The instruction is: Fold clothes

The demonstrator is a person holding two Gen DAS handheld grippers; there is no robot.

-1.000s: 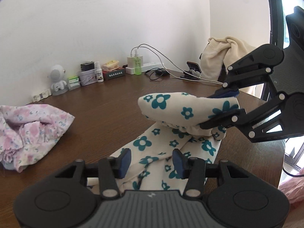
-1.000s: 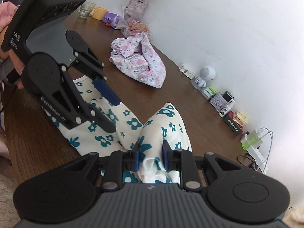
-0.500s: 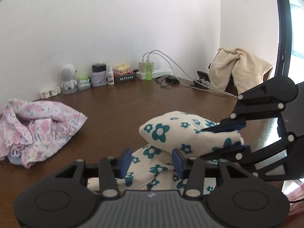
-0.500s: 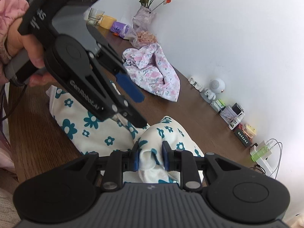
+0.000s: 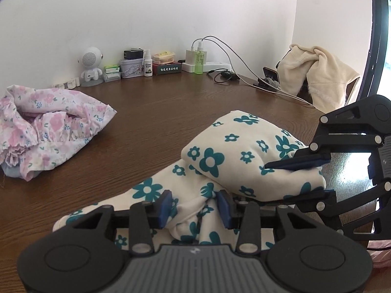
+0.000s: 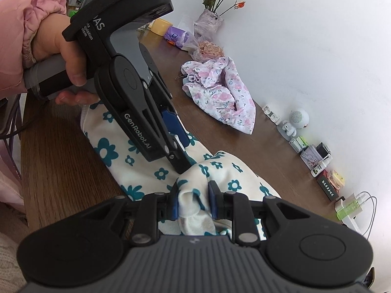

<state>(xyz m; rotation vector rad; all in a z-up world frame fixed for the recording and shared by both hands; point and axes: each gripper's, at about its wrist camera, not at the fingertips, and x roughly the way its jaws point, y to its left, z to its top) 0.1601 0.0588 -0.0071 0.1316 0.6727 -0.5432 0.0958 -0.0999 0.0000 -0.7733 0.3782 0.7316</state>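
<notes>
**Both grippers working the cream flowered garment at the near table edge**

The left wrist view is showing the left gripper (image 5: 193, 207) with its jaws closing around a fold of the cream garment with teal flowers (image 5: 234, 151); cloth is lying between the blue pads, but a gap is showing on each side, so the pads are not pressing yet. The right gripper (image 5: 290, 178) is reaching in from the right of this view, its fingers pinching the raised, doubled-over end of the same garment. Only this view is taking in the beige towel (image 5: 317, 73) draped at the far right corner, the phone on its stand (image 5: 270, 74) and the charging cables (image 5: 234, 56).

The right wrist view is showing the right gripper (image 6: 191, 202) clamped on a bunched fold of the garment (image 6: 114, 151), pads pressing the cloth on both sides. Only here is the person's hand (image 6: 61, 56) appearing, in a pink sleeve, gripping the left tool's handle; the vase of dried roses (image 6: 210, 12) is also seen only here.

The garment is lying on the brown table (image 5: 151, 122), close to the near edge. The pink floral cloth (image 5: 48, 122) is sitting well apart, leaving bare wood between them. Small items (image 5: 136, 66) are lining the wall edge.
</notes>
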